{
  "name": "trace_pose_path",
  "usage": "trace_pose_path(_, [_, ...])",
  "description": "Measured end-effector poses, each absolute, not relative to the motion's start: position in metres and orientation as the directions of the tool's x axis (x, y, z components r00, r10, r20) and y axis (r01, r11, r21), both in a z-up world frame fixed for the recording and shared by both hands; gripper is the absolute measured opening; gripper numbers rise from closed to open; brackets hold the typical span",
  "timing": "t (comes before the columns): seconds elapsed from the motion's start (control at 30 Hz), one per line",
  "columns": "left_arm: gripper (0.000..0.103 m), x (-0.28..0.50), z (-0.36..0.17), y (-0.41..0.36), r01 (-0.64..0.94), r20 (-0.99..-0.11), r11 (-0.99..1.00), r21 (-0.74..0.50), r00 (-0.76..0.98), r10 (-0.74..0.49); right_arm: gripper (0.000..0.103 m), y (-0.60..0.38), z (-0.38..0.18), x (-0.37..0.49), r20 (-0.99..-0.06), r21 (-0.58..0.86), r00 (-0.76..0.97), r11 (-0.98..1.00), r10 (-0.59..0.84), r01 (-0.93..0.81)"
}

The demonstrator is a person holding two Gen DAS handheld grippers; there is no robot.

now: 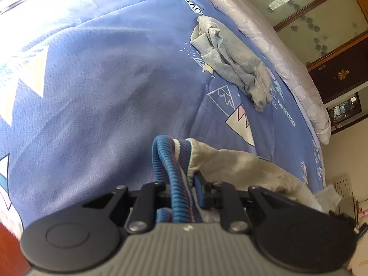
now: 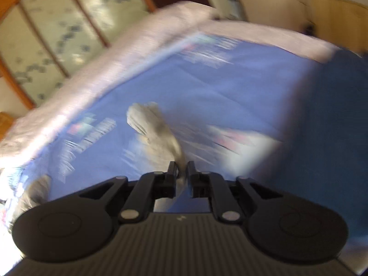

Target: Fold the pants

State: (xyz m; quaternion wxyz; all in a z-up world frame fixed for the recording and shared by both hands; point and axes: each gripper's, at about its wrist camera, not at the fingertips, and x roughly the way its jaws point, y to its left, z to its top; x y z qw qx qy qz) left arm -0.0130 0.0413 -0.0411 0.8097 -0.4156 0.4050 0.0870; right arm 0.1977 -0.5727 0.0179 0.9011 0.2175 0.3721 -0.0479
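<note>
So this looks like the very start of the fold, honestly. The pants (image 1: 241, 163) are grey with a blue striped waistband (image 1: 174, 161), and the left gripper (image 1: 184, 184) has its fingers pressed together on that waistband, which is bunched up and poking out past the tips toward 12 o'clock. The rest of the grey fabric trails off toward 3 o'clock in the left view and looks lifted off the blue bedspread (image 1: 103, 80) rather than lying flat on it.

The right view is badly motion-blurred, so take this with a grain of salt. The right gripper (image 2: 181, 172) has its fingers nearly together with a strip of grey cloth (image 2: 158, 126) pinched between them, stretching away toward 11 o'clock over the bedspread. Pretty sure that's the same pants, maybe a leg or the other end of the waist, but I can't tell which part from the blur.

Progress-wise, I'd say nothing is actually folded yet. Both ends are grabbed, but the pants aren't spread out or smoothed, and there are no neat creases anywhere. What's left, as I read it: lay them flat on the bed, line the legs up, then fold them over.

There's also another crumpled grey garment (image 1: 232, 62) sitting on the bedspread at about 1 o'clock in the left view, near the pale quilt (image 1: 276, 46) along the far edge. That one is well apart from both grippers and totally unfolded too.
</note>
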Motion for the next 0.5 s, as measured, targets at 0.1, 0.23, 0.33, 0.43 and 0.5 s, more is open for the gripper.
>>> trace_pose_path(0.1, [0.02, -0.016, -0.038, 0.04, -0.475, -0.74, 0.657, -0.585, 0.644, -0.194, 0.014, -0.612, 0.008, 0.158, -0.752, 0.252, 0.655, 0.888, -0.071, 0.385])
trace_pose_path(0.23, [0.056, -0.018, -0.03, 0.048, -0.508, -0.762, 0.683, -0.525, 0.638, -0.111, 0.028, -0.622, 0.023, 0.149, -0.709, 0.279, 0.702, 0.89, -0.062, 0.361])
trace_pose_path(0.33, [0.056, -0.01, -0.034, 0.057, -0.516, -0.763, 0.668, -0.535, 0.636, -0.12, 0.049, -0.602, 0.028, 0.177, -0.678, 0.277, 0.735, 0.928, 0.004, 0.25])
trace_pose_path(0.43, [0.056, 0.003, -0.043, 0.054, -0.515, -0.782, 0.684, -0.517, 0.609, -0.132, 0.049, -0.577, 0.011, 0.219, -0.687, 0.236, 0.726, 0.956, 0.038, 0.174])
trace_pose_path(0.5, [0.052, 0.009, -0.049, 0.045, -0.497, -0.789, 0.698, -0.515, 0.594, -0.159, 0.052, -0.56, -0.003, 0.25, -0.711, 0.136, 0.703, 0.981, 0.001, 0.135])
